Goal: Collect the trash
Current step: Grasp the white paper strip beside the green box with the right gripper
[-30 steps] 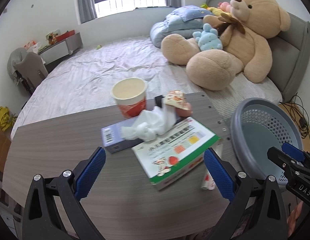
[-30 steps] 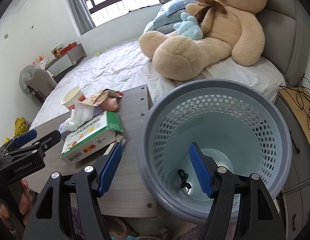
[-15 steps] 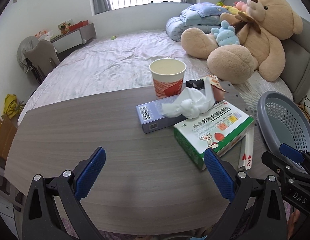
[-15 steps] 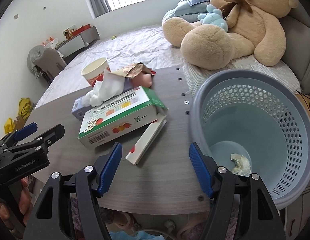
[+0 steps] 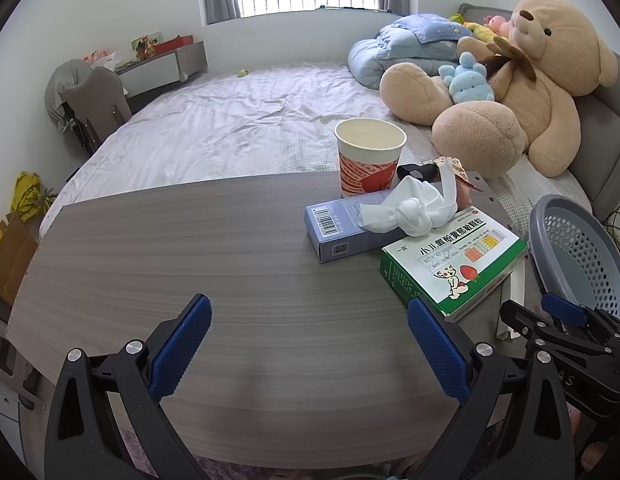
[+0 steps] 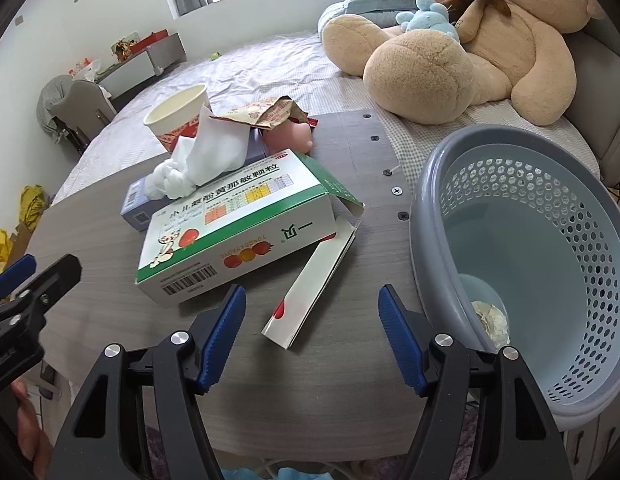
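Hovering over the grey wood-grain table (image 5: pixel 158 248) with both tools, nothing picked up at the moment. Left gripper (image 5: pixel 310 344) hanging with jaws spread wide, blue pads on either side of bare tabletop, nothing between them. Right gripper (image 6: pixel 311 334) also standing open, empty, pointing down at the table edge with the flat white sachet (image 6: pixel 310 284) lying just ahead of the gap, between the pads but not touched.

Trash sitting in a pile toward the far right part of the table: green-and-white medicine box (image 6: pixel 238 232) lying flat with one end flap popped open, partly overlapping the sachet. Leaning against its far side, a slim blue-grey box (image 5: pixel 349 232) with a barcode facing the left camera. Draped across both boxes, a crumpled white tissue (image 5: pixel 409 208). Behind that, a paper cup (image 5: pixel 369 156) standing upright, red print on the side. Also tucked in back there: a torn brown snack wrapper (image 6: pixel 266 114) and something pink (image 6: pixel 290 138) under it, hard to tell what exactly.

Grey perforated trash basket (image 6: pixel 549 208) sitting just off the table's right edge, right beside the right gripper, with one crumpled scrap (image 6: pixel 489 316) lying at the bottom. Big teddy bear (image 5: pixel 529 80) lounging on the bed (image 5: pixel 238 132) beyond.
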Action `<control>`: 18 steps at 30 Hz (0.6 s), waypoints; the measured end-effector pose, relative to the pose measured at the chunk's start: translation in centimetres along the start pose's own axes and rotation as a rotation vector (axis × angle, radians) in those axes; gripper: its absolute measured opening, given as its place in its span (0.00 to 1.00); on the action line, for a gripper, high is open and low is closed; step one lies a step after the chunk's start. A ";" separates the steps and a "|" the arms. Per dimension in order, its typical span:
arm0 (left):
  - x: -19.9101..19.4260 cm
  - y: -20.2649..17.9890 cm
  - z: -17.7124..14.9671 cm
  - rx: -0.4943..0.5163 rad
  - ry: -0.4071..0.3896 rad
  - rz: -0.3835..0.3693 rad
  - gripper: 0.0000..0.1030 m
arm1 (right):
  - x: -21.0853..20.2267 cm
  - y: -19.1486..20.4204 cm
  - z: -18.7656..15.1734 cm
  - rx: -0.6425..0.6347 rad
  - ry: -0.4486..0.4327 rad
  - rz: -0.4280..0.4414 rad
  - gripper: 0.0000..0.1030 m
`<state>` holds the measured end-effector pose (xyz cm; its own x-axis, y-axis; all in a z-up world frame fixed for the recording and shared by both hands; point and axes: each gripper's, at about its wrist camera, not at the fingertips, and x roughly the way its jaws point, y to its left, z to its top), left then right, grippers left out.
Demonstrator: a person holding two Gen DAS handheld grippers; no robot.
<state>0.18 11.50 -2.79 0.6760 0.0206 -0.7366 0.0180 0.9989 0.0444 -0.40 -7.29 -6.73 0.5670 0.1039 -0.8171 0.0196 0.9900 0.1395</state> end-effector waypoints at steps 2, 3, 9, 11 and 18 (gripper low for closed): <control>0.0 0.1 -0.1 -0.003 0.001 -0.003 0.94 | 0.4 0.1 0.1 0.003 0.007 -0.010 0.65; 0.1 0.1 -0.1 -0.004 0.003 -0.005 0.94 | 0.6 0.2 0.1 0.002 0.009 -0.018 0.65; 0.2 0.1 -0.1 -0.006 0.004 -0.008 0.94 | 1.4 0.6 0.6 -0.010 0.011 -0.053 0.60; 0.2 0.1 -0.1 -0.006 0.004 -0.008 0.94 | 1.7 0.6 0.7 -0.009 0.020 -0.048 0.54; 0.2 0.2 -0.1 -0.005 0.003 -0.008 0.94 | 1.5 0.6 0.6 -0.017 0.024 -0.013 0.23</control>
<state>0.23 11.69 -3.00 0.6737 0.0126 -0.7389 0.0199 0.9992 0.0352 0.92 -6.63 -7.54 0.5465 0.0927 -0.8323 0.0131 0.9928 0.1191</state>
